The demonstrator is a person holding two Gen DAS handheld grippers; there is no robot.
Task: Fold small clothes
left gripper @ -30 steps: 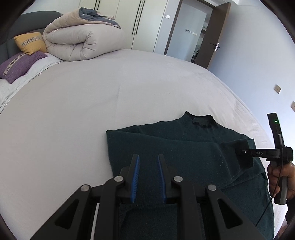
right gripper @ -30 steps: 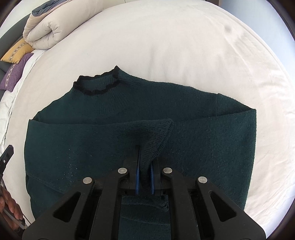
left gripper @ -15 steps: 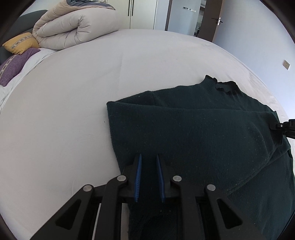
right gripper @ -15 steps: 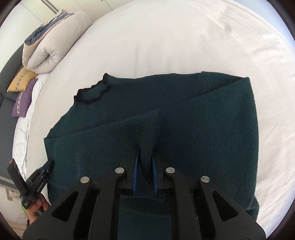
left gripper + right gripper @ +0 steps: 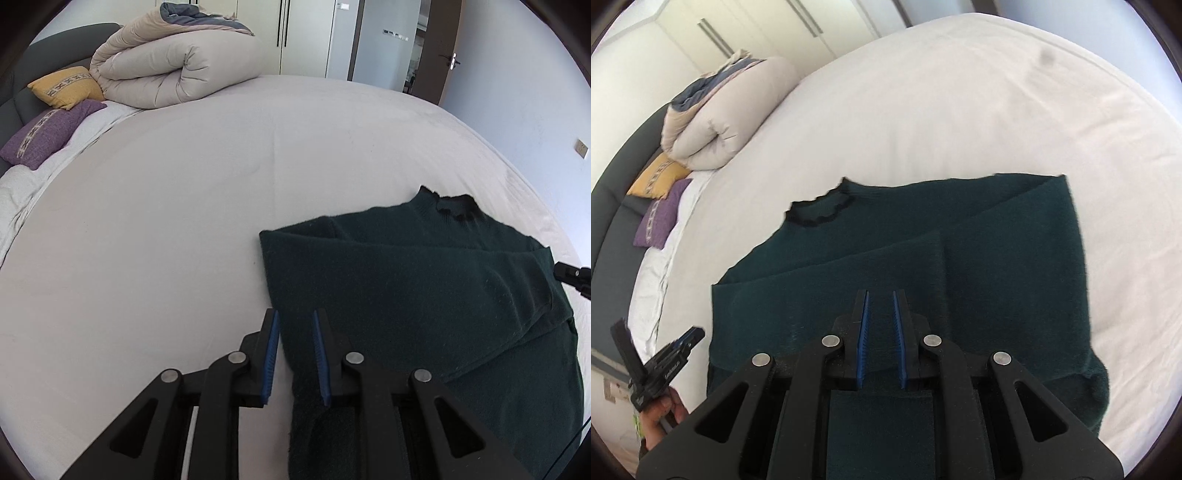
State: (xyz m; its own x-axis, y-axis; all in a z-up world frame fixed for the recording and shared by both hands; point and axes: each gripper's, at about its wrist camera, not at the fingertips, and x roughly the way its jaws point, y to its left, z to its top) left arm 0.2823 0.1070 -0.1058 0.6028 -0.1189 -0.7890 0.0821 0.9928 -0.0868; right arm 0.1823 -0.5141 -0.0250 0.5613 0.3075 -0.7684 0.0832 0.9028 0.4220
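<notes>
sweater (image 5: 424, 295) hem hidden behind claw (image 5: 880, 306)

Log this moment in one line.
stage: sleeve folded across sweater | left gripper: jaws apart, over sweater edge | right gripper: jaws apart, empty, above sleeve | surface: bed

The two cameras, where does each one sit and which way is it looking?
Left wrist view: sits on the left tool, looking down over the bed at the green sweater; the right tool's tip pokes in.
Right wrist view: sits on the right tool, looking down at the sweater; a hand holding the left tool shows.
Both share the sweater, rolled duvet and pillows.
</notes>
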